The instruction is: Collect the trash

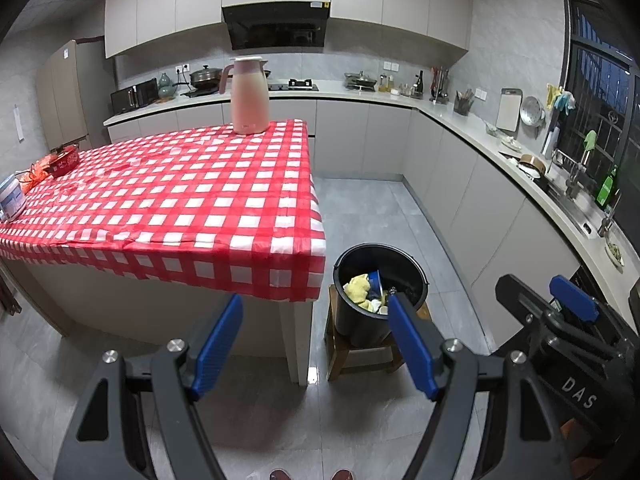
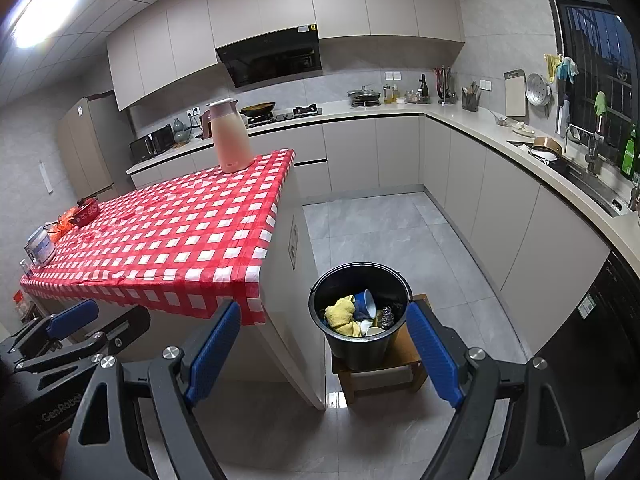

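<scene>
A black bucket (image 1: 378,292) stands on a small wooden stool (image 1: 352,354) beside the table's near right corner. It holds trash: a yellow cloth (image 1: 357,287), a blue carton and white cups. It also shows in the right wrist view (image 2: 359,320), with the yellow cloth (image 2: 340,314) and a blue cup (image 2: 366,304). My left gripper (image 1: 316,340) is open and empty, held back from the table and bucket. My right gripper (image 2: 324,350) is open and empty, just in front of the bucket. Each gripper shows at the edge of the other's view.
A table with a red checked cloth (image 1: 180,196) carries a pink jug (image 1: 249,96) at its far corner, and a red bowl (image 1: 64,160) and a white tub (image 1: 12,198) at the left. Kitchen counters (image 1: 460,120) run along the back and right. Grey tiled floor (image 1: 380,220) lies between.
</scene>
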